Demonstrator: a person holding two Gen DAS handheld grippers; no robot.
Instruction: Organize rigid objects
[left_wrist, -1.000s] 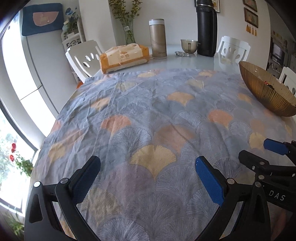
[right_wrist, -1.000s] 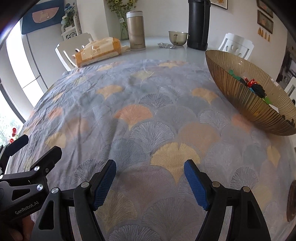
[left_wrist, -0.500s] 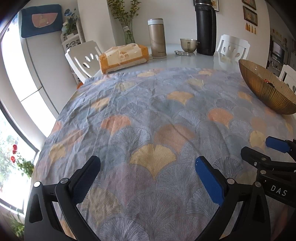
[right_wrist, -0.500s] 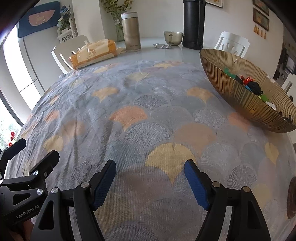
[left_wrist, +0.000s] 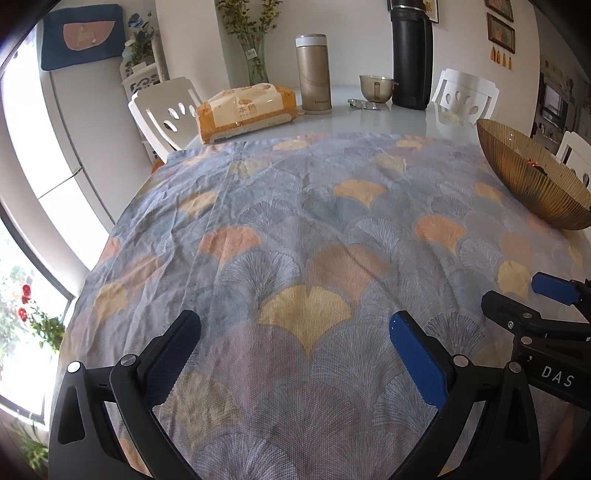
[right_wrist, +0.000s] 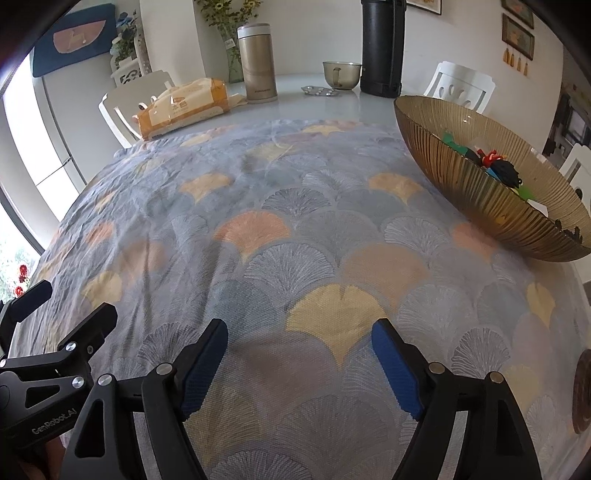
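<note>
**Both hand-held grippers idle over cloth, toys in bowl**

Left hand-held gripper (left_wrist: 295, 350) spread wide, nothing between its blue pads, hanging over the fan-patterned cloth (left_wrist: 295, 229) on the surface. Right hand-held gripper (right_wrist: 300, 356) jaws opening, also empty, just beside the left one. Gold ribbed bowl (right_wrist: 480, 206) sits at the cloth's right edge; small colourful rigid objects (right_wrist: 491, 162) lie inside it. Tissue pack (left_wrist: 247, 110), gold flask (left_wrist: 313, 74), black flask (left_wrist: 412, 59) and cup (left_wrist: 376, 88) stand at the far end.

Left tongs (left_wrist: 295, 336) gape empty over the tablecloth (left_wrist: 295, 221), near gold bowl (left_wrist: 532, 184).
</note>
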